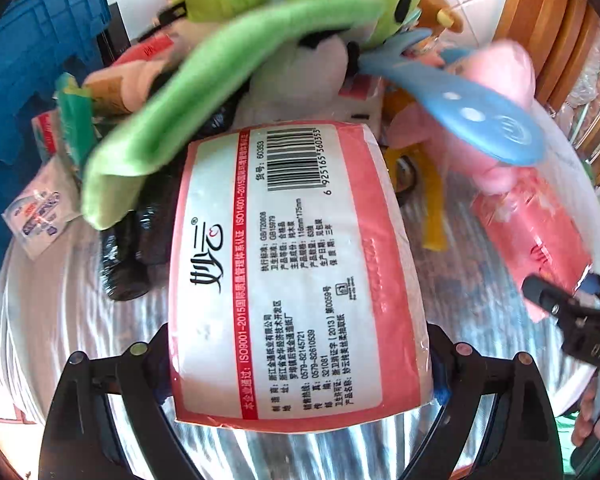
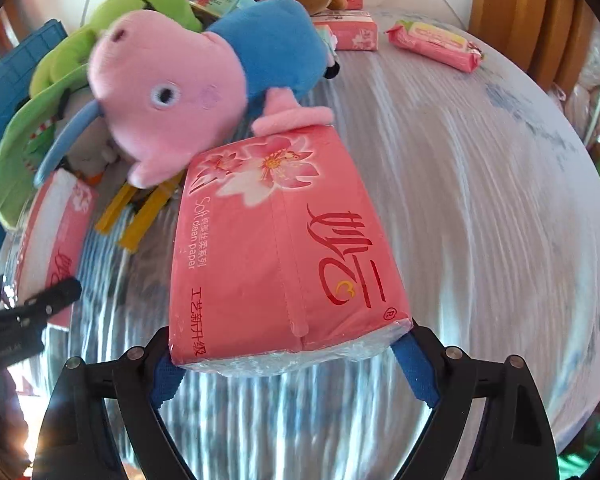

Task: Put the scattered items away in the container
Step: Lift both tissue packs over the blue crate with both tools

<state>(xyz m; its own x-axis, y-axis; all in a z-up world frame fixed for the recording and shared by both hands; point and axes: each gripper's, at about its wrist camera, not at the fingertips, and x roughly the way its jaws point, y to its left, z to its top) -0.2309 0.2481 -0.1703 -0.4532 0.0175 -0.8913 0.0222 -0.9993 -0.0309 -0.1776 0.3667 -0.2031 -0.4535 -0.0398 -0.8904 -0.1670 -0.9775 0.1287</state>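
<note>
Two tissue packs gripped, one per gripper. Left gripper (image 1: 300,376) holding label-side pack (image 1: 296,264) with barcode up, fingers spread wide and pressing its sides near the bottom end. Right gripper (image 2: 292,364) clamping flower-print pack (image 2: 284,248) the same way, blue pads (image 2: 415,372) touching its corners. Both packs sitting above the silvery bench (image 2: 479,200). Pink pig plush (image 2: 168,96) lying against the far end of the flower-print pack, with green plush (image 1: 188,92) draping over the pile behind the label-side pack. Blue container (image 1: 28,80) showing at far left, just beside the pile. More pink packs (image 2: 435,44) lying well apart at the far bench edge.
</note>
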